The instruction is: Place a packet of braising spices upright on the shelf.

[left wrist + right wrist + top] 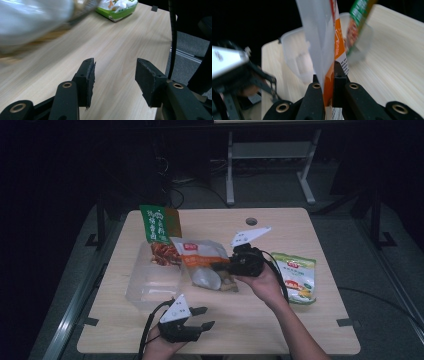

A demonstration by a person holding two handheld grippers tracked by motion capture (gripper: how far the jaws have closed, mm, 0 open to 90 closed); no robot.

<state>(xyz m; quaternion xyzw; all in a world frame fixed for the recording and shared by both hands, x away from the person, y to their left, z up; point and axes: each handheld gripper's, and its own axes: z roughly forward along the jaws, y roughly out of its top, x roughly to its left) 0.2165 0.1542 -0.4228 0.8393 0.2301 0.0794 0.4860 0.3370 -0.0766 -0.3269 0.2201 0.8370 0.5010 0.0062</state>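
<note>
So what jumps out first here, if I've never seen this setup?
Probably the right tongs, shut on a white and orange snack bag at mid-table, beside a clear plastic container. A green packet leans out of that container's far end. The left tongs hang open and empty at the near edge.

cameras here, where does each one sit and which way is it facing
High view: above the person's side, looking forward and down on the table; both forearms, left gripper, right gripper.
Left gripper view: on the left gripper, looking across bare tabletop toward the green and white packet; jaws apart.
Right gripper view: on the right gripper, facing the clear container; jaws clamp the orange and white bag.
Shared: high view and right gripper view both show that bag held.
</note>
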